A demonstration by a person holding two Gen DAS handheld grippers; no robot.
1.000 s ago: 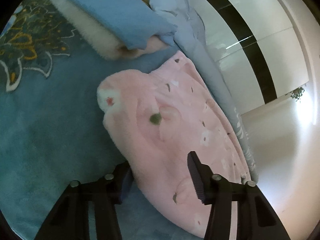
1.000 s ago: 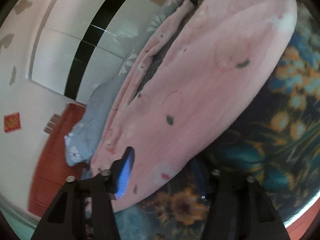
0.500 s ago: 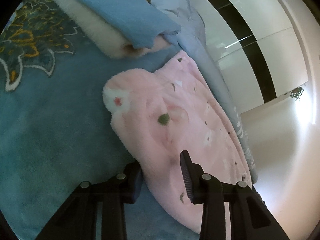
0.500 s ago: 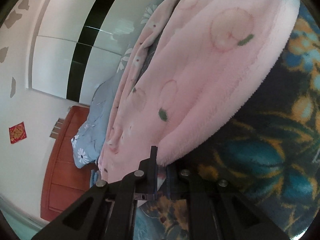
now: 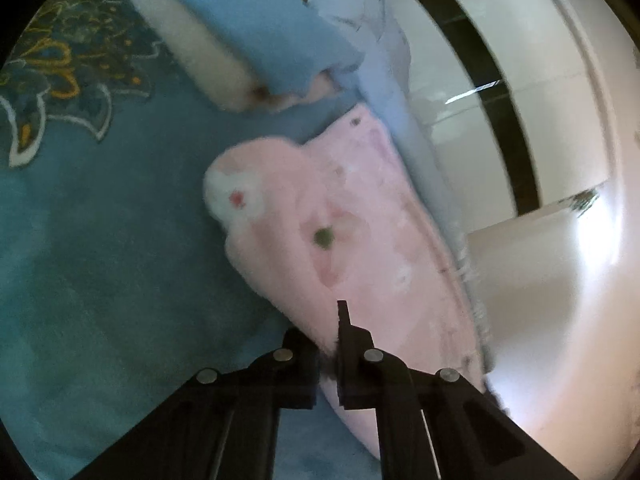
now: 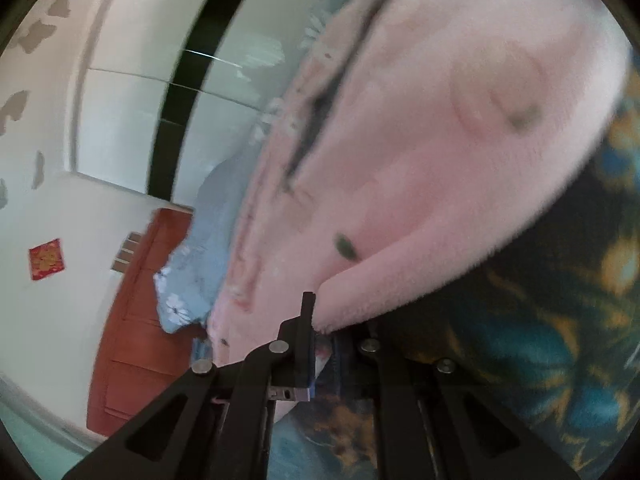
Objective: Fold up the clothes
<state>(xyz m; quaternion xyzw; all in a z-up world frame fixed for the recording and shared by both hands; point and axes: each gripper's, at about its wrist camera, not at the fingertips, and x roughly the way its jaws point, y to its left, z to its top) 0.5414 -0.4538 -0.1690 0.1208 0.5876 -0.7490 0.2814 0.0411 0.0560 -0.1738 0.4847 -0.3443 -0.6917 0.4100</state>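
Pink fleece garment (image 5: 344,240) flat on blue carpet (image 5: 100,260), near the edge. Left gripper (image 5: 330,356) and right gripper (image 6: 324,344): jaws clamped on its near hem. Risk: shallow bite in plush pile, slipping on lift; uneven pull, skewing the fold.

Pink fleece garment (image 5: 352,240), fuzzy, printed with small dark green spots and pale circles, one white patch with a red dot at its rounded end. Lies stretched long on the teal floral blanket (image 5: 100,260), right along the bed edge. Near edge bunched up and lifted where both ends are pinched, rest flat
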